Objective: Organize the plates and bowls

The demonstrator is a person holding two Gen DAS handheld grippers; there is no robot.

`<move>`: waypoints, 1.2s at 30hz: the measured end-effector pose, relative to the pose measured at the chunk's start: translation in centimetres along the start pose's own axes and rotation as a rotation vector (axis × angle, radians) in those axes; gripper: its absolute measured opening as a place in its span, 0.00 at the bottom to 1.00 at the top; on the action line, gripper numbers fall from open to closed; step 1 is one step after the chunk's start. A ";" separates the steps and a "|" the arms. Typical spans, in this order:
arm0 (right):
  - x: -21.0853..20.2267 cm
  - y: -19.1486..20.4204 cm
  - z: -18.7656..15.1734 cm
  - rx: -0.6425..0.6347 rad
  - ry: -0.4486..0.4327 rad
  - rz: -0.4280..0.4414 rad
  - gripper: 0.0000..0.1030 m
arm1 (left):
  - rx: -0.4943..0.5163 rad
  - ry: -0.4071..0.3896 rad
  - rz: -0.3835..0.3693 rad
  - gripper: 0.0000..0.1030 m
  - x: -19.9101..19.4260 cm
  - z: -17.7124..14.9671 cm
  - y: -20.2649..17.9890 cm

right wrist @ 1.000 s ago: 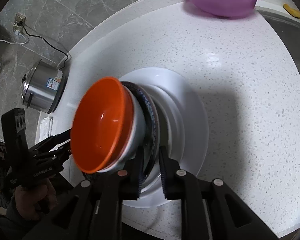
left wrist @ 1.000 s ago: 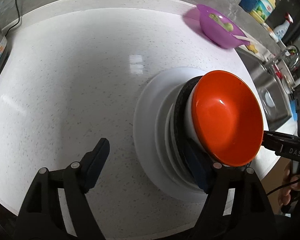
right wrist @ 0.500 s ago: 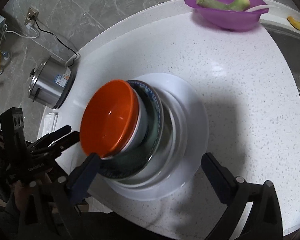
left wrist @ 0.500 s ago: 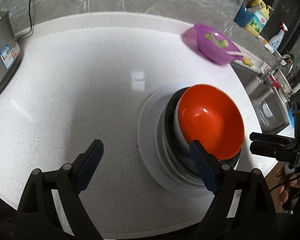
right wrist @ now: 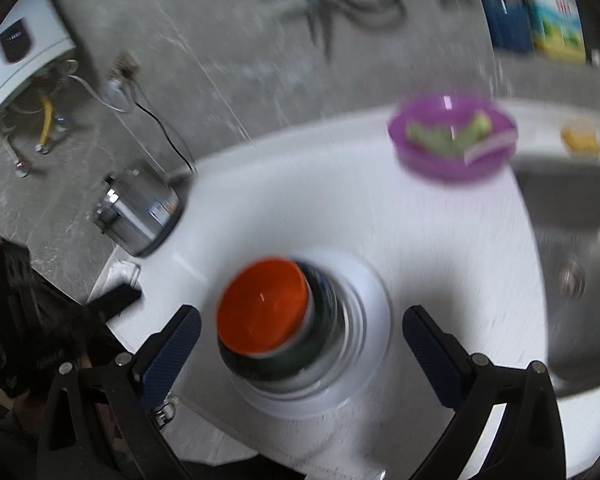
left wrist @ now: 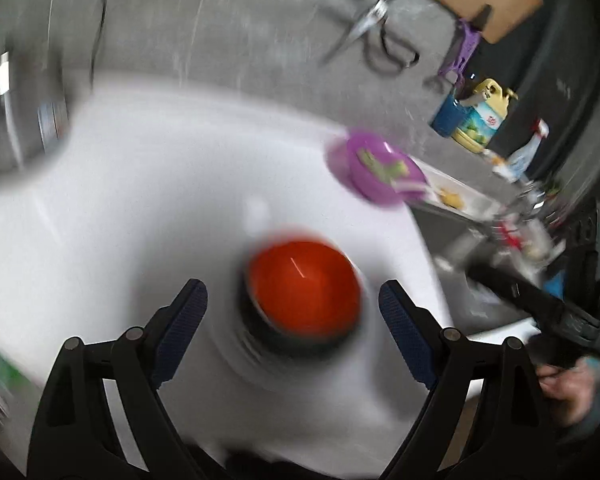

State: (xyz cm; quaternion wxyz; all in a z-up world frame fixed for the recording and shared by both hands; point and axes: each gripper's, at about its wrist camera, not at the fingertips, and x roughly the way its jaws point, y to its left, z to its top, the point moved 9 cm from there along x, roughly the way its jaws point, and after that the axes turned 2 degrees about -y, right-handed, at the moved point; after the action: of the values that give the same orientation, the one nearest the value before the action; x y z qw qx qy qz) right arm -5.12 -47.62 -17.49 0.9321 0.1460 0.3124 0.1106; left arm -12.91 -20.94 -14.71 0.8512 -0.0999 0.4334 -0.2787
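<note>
An orange bowl (left wrist: 304, 296) tops a stack: a white bowl, a dark plate (right wrist: 324, 332) and white plates (right wrist: 368, 320), all on the white counter (left wrist: 140, 220). My left gripper (left wrist: 290, 296) hovers open above the stack, its blue pads wide on either side and touching nothing. My right gripper (right wrist: 302, 316) is also open and empty, raised over the same stack. In the left wrist view a hand holds the right gripper (left wrist: 532, 304) at the right edge. In the right wrist view the left gripper (right wrist: 112, 300) shows dark at the left. Both views are motion-blurred.
A purple bowl (right wrist: 452, 140) with green vegetables sits at the counter's far side. A steel pot (right wrist: 140, 208) stands at the left by the wall, a steel sink (right wrist: 572, 260) to the right. Bottles (left wrist: 480, 120) line the back; scissors (left wrist: 364, 24) hang on the wall.
Both grippers rose and drew back from the stack, which now looks smaller. The right jaws went from nearly shut at the plates' rim to wide open; the left jaws widened slightly.
</note>
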 end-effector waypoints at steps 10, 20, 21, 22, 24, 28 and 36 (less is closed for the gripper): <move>-1.9 1.5 -1.7 0.021 -0.053 0.019 1.00 | 0.022 0.118 -0.084 0.84 -2.6 -2.8 -2.9; -1.8 2.2 -0.6 0.095 -0.111 -0.161 1.00 | 0.202 0.103 0.214 0.84 -1.6 0.2 1.8; -1.7 2.5 -0.6 0.103 -0.112 -0.175 1.00 | 0.213 0.088 0.239 0.85 -1.7 0.8 2.5; -1.7 2.8 -0.6 0.112 -0.115 -0.187 1.00 | 0.215 0.076 0.263 0.85 -1.1 2.0 3.1; -1.7 3.5 -0.6 0.122 -0.118 -0.213 1.00 | 0.213 0.059 0.275 0.85 -0.9 3.1 4.1; -1.7 5.0 -0.9 0.110 -0.108 -0.287 1.00 | 0.203 0.028 0.313 0.85 -1.2 5.3 5.9; -1.9 5.6 -1.4 0.083 -0.086 -0.355 1.00 | 0.196 -0.012 0.352 0.85 -2.0 8.2 6.5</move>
State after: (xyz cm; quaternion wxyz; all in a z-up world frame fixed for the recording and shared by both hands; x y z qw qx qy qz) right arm -8.10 -42.73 -15.59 0.9426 0.1316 0.2976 -0.0749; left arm -4.80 -15.04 -11.07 0.8950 0.0589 0.4099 -0.1657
